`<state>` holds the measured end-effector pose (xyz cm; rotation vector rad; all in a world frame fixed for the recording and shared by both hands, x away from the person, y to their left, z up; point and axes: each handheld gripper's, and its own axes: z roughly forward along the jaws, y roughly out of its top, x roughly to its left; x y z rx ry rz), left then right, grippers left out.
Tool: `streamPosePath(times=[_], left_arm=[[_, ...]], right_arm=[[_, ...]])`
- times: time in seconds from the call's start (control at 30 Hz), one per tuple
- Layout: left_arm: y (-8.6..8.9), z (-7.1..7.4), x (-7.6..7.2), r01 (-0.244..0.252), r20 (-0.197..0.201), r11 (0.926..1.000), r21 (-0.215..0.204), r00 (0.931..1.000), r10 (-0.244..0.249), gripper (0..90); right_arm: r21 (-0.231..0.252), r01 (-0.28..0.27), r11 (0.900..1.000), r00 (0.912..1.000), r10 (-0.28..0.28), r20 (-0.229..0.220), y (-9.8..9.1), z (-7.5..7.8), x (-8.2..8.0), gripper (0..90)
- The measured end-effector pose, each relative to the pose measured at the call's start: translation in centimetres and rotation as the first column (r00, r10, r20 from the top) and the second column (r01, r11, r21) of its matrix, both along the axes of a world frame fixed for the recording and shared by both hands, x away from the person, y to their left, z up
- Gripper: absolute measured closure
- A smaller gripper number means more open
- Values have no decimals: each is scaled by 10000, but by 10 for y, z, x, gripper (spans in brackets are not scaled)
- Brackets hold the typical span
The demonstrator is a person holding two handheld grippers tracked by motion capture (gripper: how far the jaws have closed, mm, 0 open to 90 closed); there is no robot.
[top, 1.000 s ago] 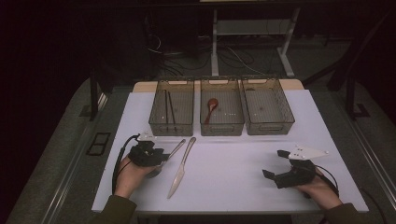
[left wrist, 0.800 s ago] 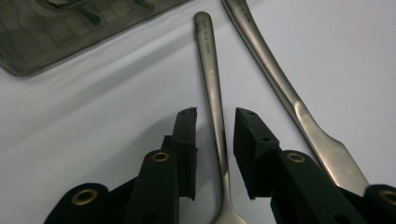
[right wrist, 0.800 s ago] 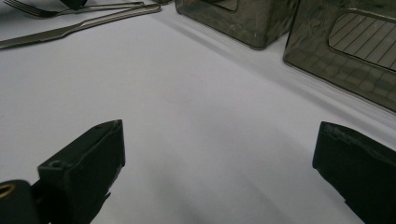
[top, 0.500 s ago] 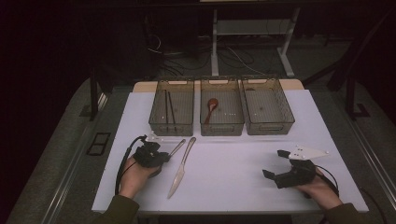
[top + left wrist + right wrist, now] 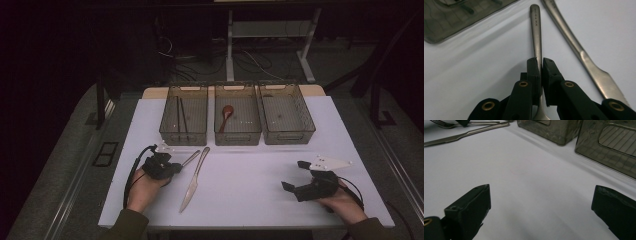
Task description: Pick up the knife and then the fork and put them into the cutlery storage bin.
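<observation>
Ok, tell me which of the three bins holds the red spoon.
The middle bin: the red spoon lies in it. The left bin holds dark sticks; the right bin looks empty.

The slim silver metal fork (image 5: 536,32) and the long silver metal knife (image 5: 584,53) look brushed and satiny; the smooth white tabletop (image 5: 250,185) is matt; the grey-tinted see-through plastic bins (image 5: 237,120) gleam faintly.

The room is dim, and most of the light falls on the white bench (image 5: 260,185) in the middle, its top pale against the dark around it. A strip of light wood (image 5: 150,92) shows along its far edge. Grey floor (image 5: 65,165) runs down both sides. Beyond the far edge stands a white metal frame (image 5: 230,50) with a crossbar, and loose black cables (image 5: 185,62) lie tangled on the floor under it. A dark stand leg (image 5: 100,100) rises at the left; the left corner is lost in shadow.
</observation>
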<state>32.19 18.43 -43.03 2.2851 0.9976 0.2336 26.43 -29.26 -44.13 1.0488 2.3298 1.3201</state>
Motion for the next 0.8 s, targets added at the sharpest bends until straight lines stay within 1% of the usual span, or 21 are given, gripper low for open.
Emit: streamPosePath(times=[0.03,0.07,0.1,0.13,0.2,0.27,0.3,0.33,0.4,0.43,0.47,0.53,0.57,0.6,0.63,0.67,0.73,0.77,0.8], left_arm=[[0,3,-1,136,87,9999,-67,9999,-136,836],[0,6,-2,188,144,9997,-132,9997,-187,836],[0,9,-3,350,248,9992,-190,9991,-346,836],[-1,12,-4,380,303,9987,-330,9989,-370,836],[-2,18,-6,727,428,9964,-443,9966,-708,836],[-3,23,-7,1049,497,9929,-560,9935,-1021,836],[-5,26,-8,1166,490,9908,-684,9923,-1134,836],[-6,28,-8,1324,531,9883,-757,9903,-1286,836],[-12,35,-9,1806,607,9789,-950,9826,-1754,836],[-17,38,-9,2002,614,9748,-989,9789,-1948,836],[-22,41,-10,2217,639,9695,-1042,9743,-2159,836],[-32,45,-10,2759,718,9559,-1003,9603,-2696,836],[-38,47,-10,2993,720,9489,-1000,9534,-2931,836],[-45,49,-10,3274,728,9398,-977,9442,-3214,836],[-51,50,-11,3478,710,9327,-955,9370,-3421,836],[-58,50,-11,3727,705,9234,-916,9274,-3673,836],[-72,51,-11,4180,661,9034,-961,9082,-4132,835],[-79,51,-11,4404,638,8923,-990,8977,-4360,836],[-86,51,-12,4653,660,8800,-953,8850,-4609,836]], right_arm=[[58,-2,10000,10000,2,11,-1,1,0,18],[182,0,9998,9999,2,-117,-2,1,1,18],[242,-45,9997,9997,51,-253,-3,2,3,18],[285,-127,9995,9994,136,-325,-3,2,4,18],[222,-423,9989,9979,433,-472,-3,4,5,18],[68,-714,9974,9958,717,-567,-3,8,6,18],[-45,-894,9960,9943,890,-591,-3,10,7,18],[-96,-1106,9938,9913,1096,-725,-2,13,8,18],[-126,-1504,9885,9846,1487,-914,-2,18,10,18],[-166,-1817,9832,9783,1790,-1046,-1,21,12,19],[-237,-1980,9799,9746,1943,-1110,1,24,13,55],[-327,-2401,9702,9662,2355,-1051,5,31,16,70],[-369,-2634,9640,9606,2586,-1018,7,34,17,105],[-392,-2876,9570,9546,2830,-933,11,37,17,138],[-392,-3035,9520,9501,2992,-880,14,39,19,137],[-396,-3197,9467,9450,3155,-863,18,41,20,137],[-523,-3616,9309,9305,3569,-822,28,44,22,139],[-582,-3798,9233,9236,3749,-799,33,45,23,140],[-581,-3974,9158,9162,3924,-815,38,47,24,140]])
